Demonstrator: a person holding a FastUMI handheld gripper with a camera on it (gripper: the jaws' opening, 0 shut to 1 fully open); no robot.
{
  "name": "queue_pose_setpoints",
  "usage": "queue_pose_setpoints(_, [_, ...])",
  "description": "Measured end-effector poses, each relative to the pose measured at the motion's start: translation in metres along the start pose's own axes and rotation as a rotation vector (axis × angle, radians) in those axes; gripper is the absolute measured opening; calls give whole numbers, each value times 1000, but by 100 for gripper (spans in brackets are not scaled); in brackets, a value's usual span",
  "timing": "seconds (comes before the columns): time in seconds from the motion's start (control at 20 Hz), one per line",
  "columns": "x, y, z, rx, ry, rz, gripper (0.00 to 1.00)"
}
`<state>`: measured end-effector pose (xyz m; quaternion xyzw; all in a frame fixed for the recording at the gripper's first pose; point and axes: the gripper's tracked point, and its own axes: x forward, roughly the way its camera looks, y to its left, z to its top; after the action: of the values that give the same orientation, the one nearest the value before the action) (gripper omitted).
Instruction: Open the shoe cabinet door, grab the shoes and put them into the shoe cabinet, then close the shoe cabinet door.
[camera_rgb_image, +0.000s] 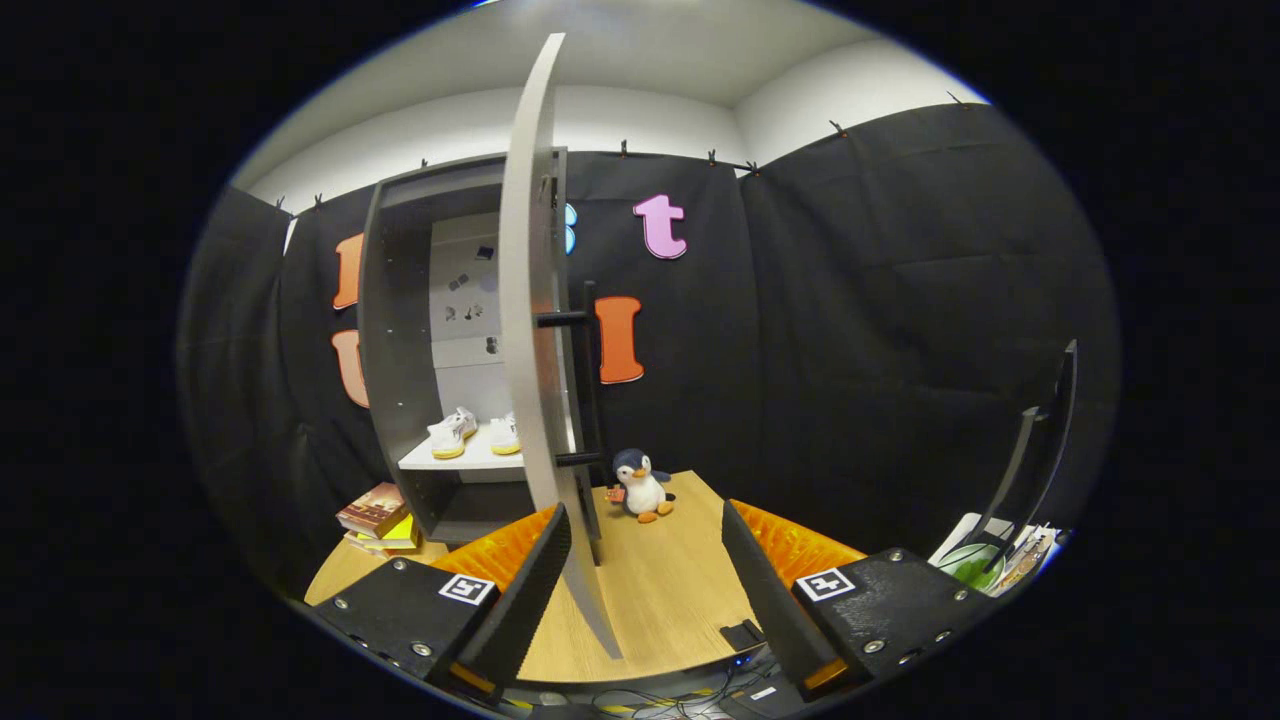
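Observation:
The grey shoe cabinet (395, 330) stands on the wooden table with its door (530, 300) swung open toward me, edge-on. The door's lower edge reaches down between my fingers. A black bar handle (590, 375) sits on the door's right face. Inside, on the white shelf (465, 460), rests a pair of white shoes with yellow soles (452, 435). My gripper (645, 580) is open, its fingers spread wide on either side of the door's lower edge, gripping nothing.
A stuffed penguin (640, 485) sits on the table (665, 590) right of the door, beyond the fingers. A stack of books (375, 515) lies left of the cabinet's base. A black stand (1040, 450) and a green object (970, 562) are at the far right.

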<state>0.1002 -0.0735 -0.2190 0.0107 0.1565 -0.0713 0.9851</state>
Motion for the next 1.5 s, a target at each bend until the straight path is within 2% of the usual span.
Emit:
queue_pose_setpoints(0.3, [29, 5, -27, 4, 42, -11, 94])
queue_pose_setpoints(0.55, [23, 10, -20, -82, 3, -68, 90])
queue_pose_setpoints(0.65, [16, 21, -18, -87, 4, -64, 90])
queue_pose_setpoints(0.85, [13, 60, -26, -53, 22, 1, 90])
queue_pose_setpoints(1.1, [8, 101, -25, -95, 2, 36, 90])
queue_pose_setpoints(1.5, [20, 195, -32, -58, 16, 186, 90])
